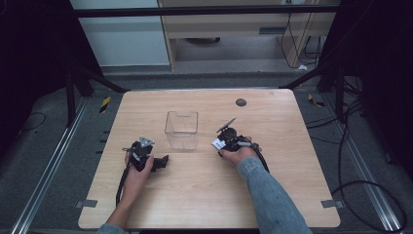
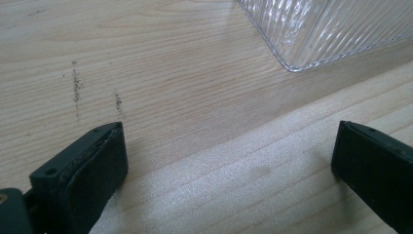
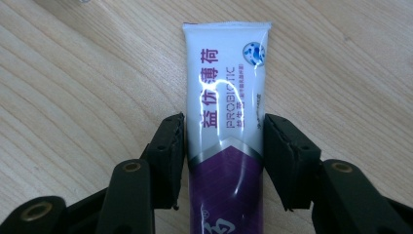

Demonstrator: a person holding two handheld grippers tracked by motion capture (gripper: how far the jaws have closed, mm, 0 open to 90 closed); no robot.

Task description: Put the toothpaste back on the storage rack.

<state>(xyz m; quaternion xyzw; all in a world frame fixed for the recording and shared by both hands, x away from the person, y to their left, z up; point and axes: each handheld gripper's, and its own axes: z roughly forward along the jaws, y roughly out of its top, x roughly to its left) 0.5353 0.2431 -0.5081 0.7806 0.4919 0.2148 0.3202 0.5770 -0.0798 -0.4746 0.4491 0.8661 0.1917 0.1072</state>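
A white and purple toothpaste tube [image 3: 226, 73] lies flat on the wooden table [image 3: 73, 73]. My right gripper [image 3: 224, 151] straddles it, both pads touching its long edges, with the tube's white crimped end sticking out past the jaws. From above, the right gripper [image 1: 223, 142] sits right of a clear ribbed plastic container [image 1: 181, 130], the tube's white end [image 1: 217, 143] at its tip. My left gripper [image 1: 163, 161] rests on the table left of and nearer than the container, jaws pointing right. Up close the left gripper [image 2: 229, 165] stands wide open over bare wood, with a container corner [image 2: 331, 29] ahead.
A small dark round disc [image 1: 240, 102] sits in the table's far part. Dark stand legs and cables flank the table on the floor. Bare wood stretches along the near edge [image 1: 204, 214].
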